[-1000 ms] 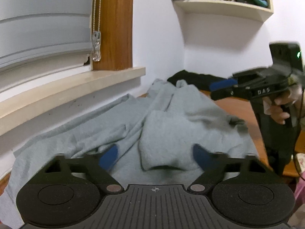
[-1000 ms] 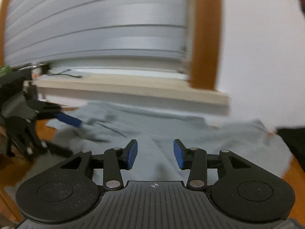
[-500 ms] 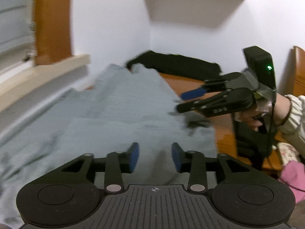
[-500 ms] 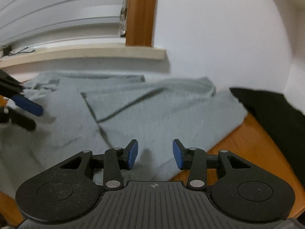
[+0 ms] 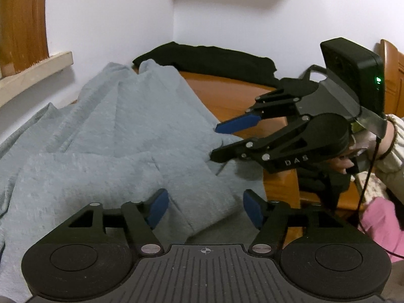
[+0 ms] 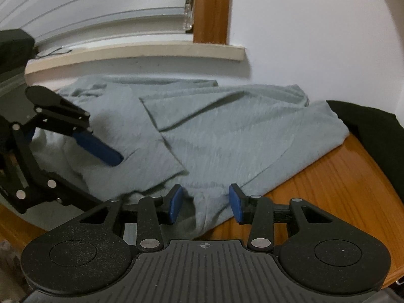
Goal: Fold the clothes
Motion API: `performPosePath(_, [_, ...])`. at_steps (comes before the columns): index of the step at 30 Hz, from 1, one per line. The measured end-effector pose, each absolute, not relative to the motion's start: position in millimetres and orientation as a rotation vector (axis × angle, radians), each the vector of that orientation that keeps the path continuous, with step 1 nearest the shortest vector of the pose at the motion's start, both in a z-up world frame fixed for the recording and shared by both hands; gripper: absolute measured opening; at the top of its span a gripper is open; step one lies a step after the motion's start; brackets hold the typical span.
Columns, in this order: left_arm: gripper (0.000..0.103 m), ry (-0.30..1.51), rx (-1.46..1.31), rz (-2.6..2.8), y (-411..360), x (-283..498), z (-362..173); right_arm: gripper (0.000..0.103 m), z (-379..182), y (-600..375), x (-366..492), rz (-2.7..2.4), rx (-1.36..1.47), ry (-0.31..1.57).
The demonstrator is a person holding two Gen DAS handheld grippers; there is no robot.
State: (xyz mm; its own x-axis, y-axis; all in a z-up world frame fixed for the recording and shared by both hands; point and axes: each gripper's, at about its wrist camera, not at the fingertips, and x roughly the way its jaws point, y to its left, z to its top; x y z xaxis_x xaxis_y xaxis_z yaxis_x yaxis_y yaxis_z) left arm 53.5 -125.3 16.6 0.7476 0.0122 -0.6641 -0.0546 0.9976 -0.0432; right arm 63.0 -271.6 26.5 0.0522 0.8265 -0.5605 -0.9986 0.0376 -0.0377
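Left tongs (image 5: 205, 208) widened since earlier — both spread; right tongs (image 6: 205, 203) straddle grey garment (image 6: 227, 136) edge.

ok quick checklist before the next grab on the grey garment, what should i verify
1. Left gripper open: ok, its blue pads stand apart, nothing clamped.
2. Right gripper open: ok, pads apart, cloth lies between and below them.
3. Grey garment flat for a fold: not ok, it is rumpled, with layers folded over one another.
4. Near edge within reach of the right gripper: ok, the hem lies right at its pads on the wooden table.
5. Black garment out of the way: cannot tell; it lies at the far corner and the grey cloth reaches its edge.
6. Which part each gripper faces, sleeve or hem: cannot tell.
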Motion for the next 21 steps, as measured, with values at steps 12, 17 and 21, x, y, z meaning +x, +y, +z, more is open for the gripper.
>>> performPosePath(12, [0.004, 0.556, -0.166, 0.256, -75.7, -17.1, 65.8, 0.011, 26.2, -279.4, 74.5, 1.469, -0.426, 0.451])
performPosePath(17, [0.004, 0.422, -0.247, 0.387, -41.0, -94.6, 103.5, 0.011, 30.0, -295.0, 77.8, 1.463, -0.404, 0.445])
performPosePath(21, [0.003, 0.327, -0.295, 0.485, -32.8, -158.4, 120.0, 0.010, 33.6, -305.9, 75.7, 1.452, -0.411, 0.422])
